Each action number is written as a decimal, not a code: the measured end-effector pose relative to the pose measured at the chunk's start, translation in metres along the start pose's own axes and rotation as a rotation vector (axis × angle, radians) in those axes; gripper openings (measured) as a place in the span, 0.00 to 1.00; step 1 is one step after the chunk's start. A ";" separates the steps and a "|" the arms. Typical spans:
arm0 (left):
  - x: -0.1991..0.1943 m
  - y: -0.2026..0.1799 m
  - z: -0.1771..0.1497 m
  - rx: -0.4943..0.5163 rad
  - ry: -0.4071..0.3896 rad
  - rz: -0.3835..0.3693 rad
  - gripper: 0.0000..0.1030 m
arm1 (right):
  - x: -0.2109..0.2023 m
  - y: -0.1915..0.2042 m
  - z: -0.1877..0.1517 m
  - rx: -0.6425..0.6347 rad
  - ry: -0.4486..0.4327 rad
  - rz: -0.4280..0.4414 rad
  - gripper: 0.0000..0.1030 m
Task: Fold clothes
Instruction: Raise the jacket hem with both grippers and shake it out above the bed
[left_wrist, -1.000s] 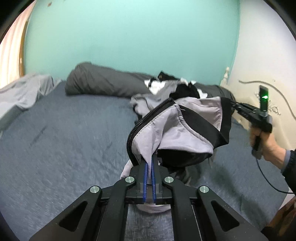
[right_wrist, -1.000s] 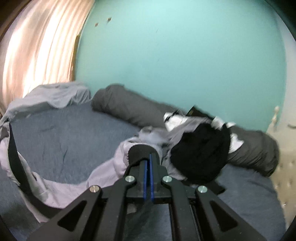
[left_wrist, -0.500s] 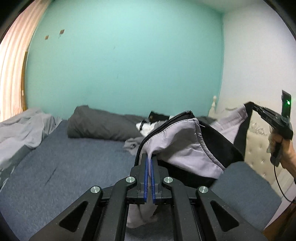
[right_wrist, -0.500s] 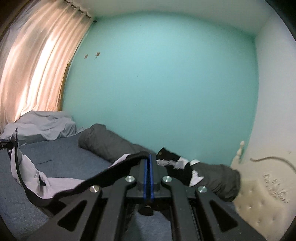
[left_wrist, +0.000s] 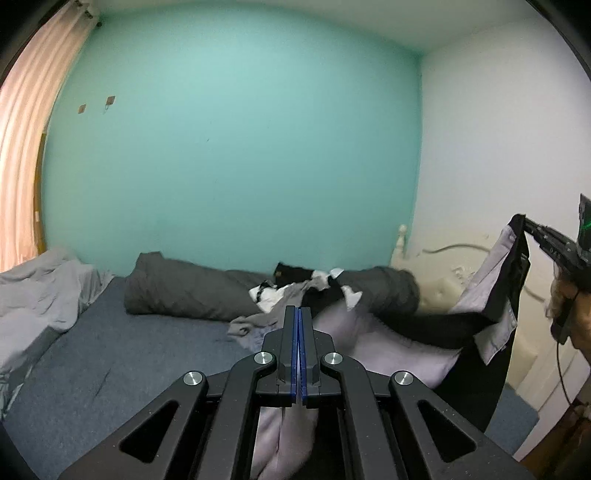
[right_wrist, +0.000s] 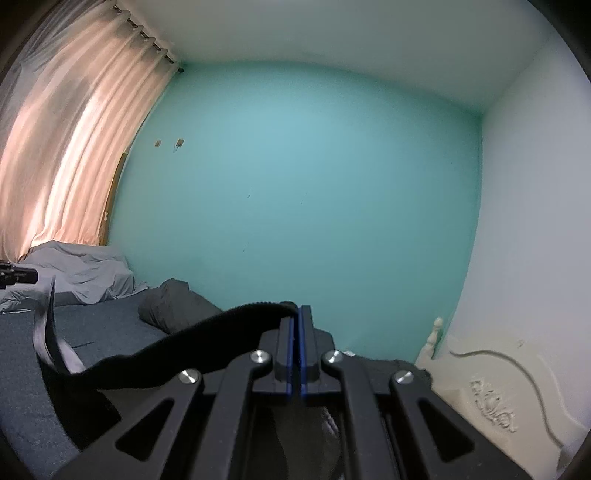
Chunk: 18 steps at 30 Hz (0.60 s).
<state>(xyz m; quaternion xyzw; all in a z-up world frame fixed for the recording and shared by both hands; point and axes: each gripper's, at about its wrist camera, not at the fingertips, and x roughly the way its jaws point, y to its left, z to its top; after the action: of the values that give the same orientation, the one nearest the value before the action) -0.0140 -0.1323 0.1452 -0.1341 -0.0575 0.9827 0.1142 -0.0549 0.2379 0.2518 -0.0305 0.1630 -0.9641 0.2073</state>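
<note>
- The left gripper (left_wrist: 299, 314) sits at lower centre of the left wrist view, its blue-lined jaws pressed together on a fold of the grey and black garment (left_wrist: 399, 350), which hangs down between the gripper's arms.
- The right gripper (left_wrist: 526, 223) appears at the right edge of the same view, held by a hand (left_wrist: 565, 306); its tip pinches the garment's black edge.
- The garment is held above the bed (left_wrist: 129, 350), in the lower right of the left wrist view. Its long axis runs from the centre bottom up to the right edge, sagging in the middle, with a panel hanging below the right end.
- In the right wrist view the black band of the garment (right_wrist: 207, 328) runs from the closed jaws of the right gripper (right_wrist: 296, 314) down to the left, then up toward the left gripper (right_wrist: 18, 275) at the left edge.
- A pile of clothes (left_wrist: 295, 291) lies on the bed against a dark grey rolled blanket (left_wrist: 184, 295), in the middle of the left wrist view.
- A light grey sheet (left_wrist: 40, 299) is bunched at the left.
- A cream headboard (right_wrist: 498, 387) fills the lower right of the right wrist view.
</note>
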 end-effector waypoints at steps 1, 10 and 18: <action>-0.003 -0.003 0.000 0.002 -0.002 -0.007 0.00 | -0.007 -0.001 0.002 -0.008 0.000 -0.005 0.02; 0.017 -0.013 -0.051 -0.072 0.097 -0.088 0.00 | 0.005 0.021 -0.042 -0.088 0.209 0.016 0.02; 0.073 -0.006 -0.139 -0.140 0.250 -0.109 0.00 | 0.048 0.032 -0.083 -0.093 0.311 0.028 0.02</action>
<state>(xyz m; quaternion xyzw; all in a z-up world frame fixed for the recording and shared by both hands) -0.0433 -0.0974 -0.0050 -0.2596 -0.1185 0.9443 0.1642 -0.0964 0.2158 0.1629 0.1118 0.2381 -0.9457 0.1912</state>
